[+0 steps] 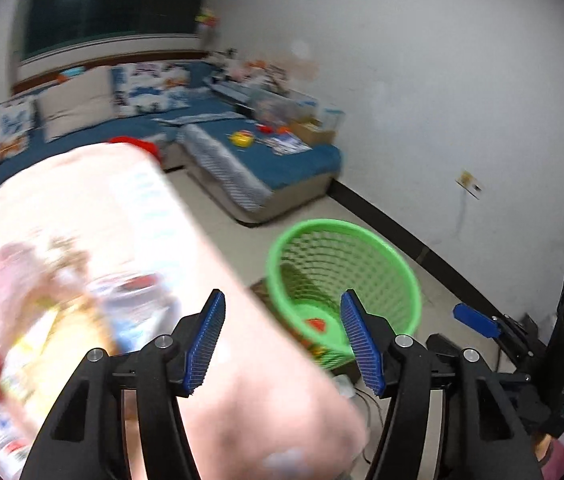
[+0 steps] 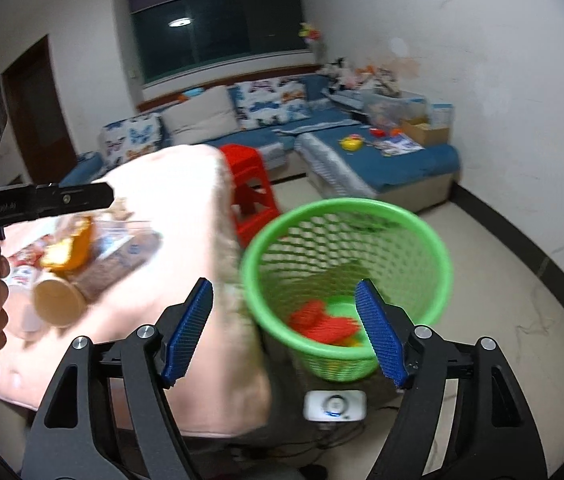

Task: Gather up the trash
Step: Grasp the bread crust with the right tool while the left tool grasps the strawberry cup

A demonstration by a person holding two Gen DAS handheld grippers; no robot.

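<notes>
A green mesh waste basket (image 1: 341, 280) (image 2: 347, 276) stands on the floor beside a table covered in a pink cloth (image 1: 122, 260) (image 2: 186, 240). Red and yellow trash (image 2: 321, 322) lies in its bottom. Several pieces of trash lie on the cloth: a paper cup (image 2: 58, 300), an orange-yellow wrapper (image 2: 70, 250), packets (image 1: 42, 340). My left gripper (image 1: 282, 340) is open and empty above the table edge and basket. My right gripper (image 2: 283, 328) is open and empty, over the basket's near side. The left gripper's body (image 2: 34, 200) shows at the left of the right wrist view.
A red plastic stool (image 2: 250, 192) stands behind the table. A blue corner sofa (image 2: 321, 140) with toys and boxes lines the far wall. A white device (image 2: 335, 404) with cables lies on the floor by the basket. A white wall is at the right.
</notes>
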